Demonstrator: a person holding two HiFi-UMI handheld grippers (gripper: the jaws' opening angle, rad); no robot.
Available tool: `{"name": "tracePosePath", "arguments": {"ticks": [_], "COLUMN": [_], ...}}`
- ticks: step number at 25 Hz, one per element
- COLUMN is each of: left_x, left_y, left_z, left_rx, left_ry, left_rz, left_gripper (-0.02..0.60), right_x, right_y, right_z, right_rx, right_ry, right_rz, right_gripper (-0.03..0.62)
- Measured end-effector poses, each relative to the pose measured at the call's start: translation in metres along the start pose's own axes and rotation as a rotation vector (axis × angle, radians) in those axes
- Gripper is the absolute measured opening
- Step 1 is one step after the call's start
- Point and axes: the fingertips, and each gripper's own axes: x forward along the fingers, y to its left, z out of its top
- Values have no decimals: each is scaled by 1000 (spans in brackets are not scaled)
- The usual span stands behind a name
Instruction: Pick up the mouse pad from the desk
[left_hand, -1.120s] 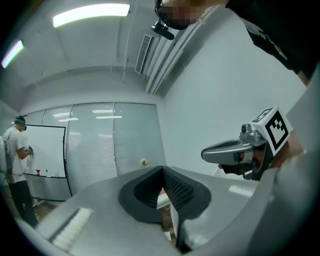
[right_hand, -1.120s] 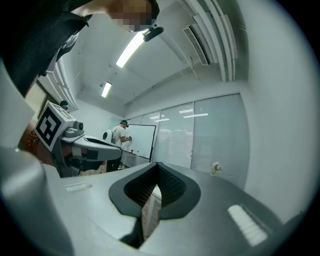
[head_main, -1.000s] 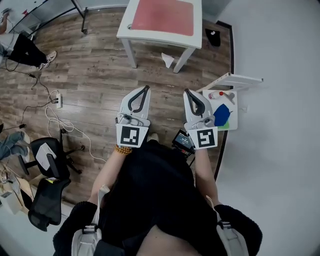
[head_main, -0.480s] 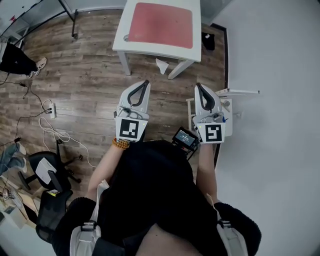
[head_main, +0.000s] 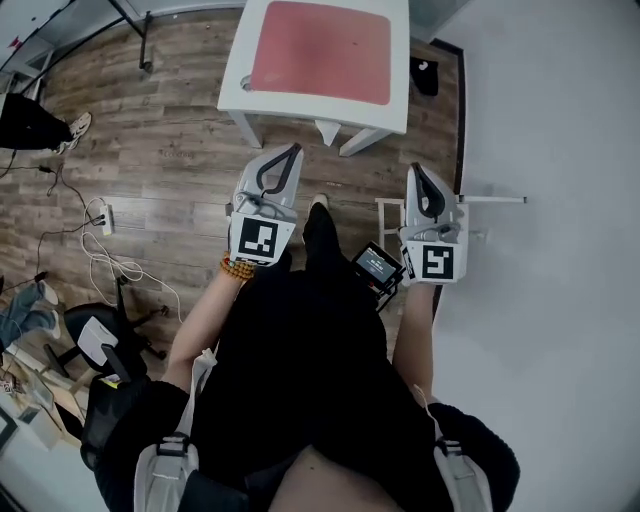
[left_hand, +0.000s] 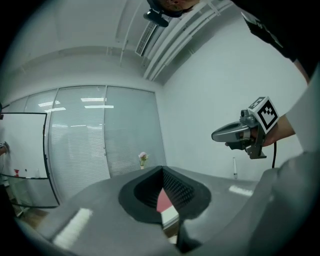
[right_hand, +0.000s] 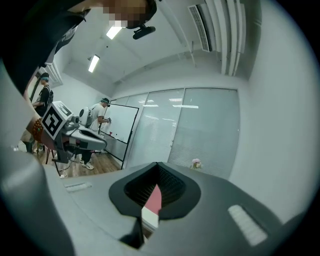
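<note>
The red mouse pad (head_main: 320, 52) lies flat on a small white desk (head_main: 232, 80) at the top of the head view. Both grippers are held out level over the wooden floor, short of the desk's near edge. My left gripper (head_main: 292, 151) is shut, fingertips touching, with nothing in it. My right gripper (head_main: 417, 169) is shut and empty too. In the left gripper view a sliver of the mouse pad (left_hand: 164, 200) shows through the slit between the jaws, and in the right gripper view the mouse pad (right_hand: 154, 197) shows the same way.
A white wall runs down the right, with a small white side shelf (head_main: 488, 200) against it beside my right gripper. A crumpled paper (head_main: 327, 131) lies under the desk. A power strip with cables (head_main: 100, 216) and an office chair (head_main: 98, 345) are at the left. A person's legs (head_main: 35, 120) are far left.
The person has walked toward the desk, and both grippers have moved forward with them. The desk and pad now sit closer to the fingertips. Both grippers stayed shut.
</note>
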Motion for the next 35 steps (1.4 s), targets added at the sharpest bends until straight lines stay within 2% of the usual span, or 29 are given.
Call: {"name": "tracePosePath", "arguments": {"ticks": [2,7,13,18,22,31,35], "left_x": [17,68,106,120,135,188,216], "left_y": [7,12,-1,2,25,90,107], "left_z": [-3,5,-18,-44,-71,-122,-144], "left_rx": [0,112,161,164,153,179,170], "left_ry": [26,79,156,240,290,307,309], "left_rz": [14,1,25,8,3,-67,-139], "left_gripper": [0,0,0,0,0,5,23], "right_x": [22,82,118,146,176,253,284], "right_y": [-13,-51,-69,-66,-65,-59,-59], "right_z": [-2,5,-26,-51,-66,-94,-111], "right_rx": [-5,-4,-17,-70,-99,-155,-173], "right_ry": [-6,-73,-90,-11,41,155,224], "right_rz": [16,87,198,276,302,336,339], "right_gripper": [26,26,26,26,27,28,28]}}
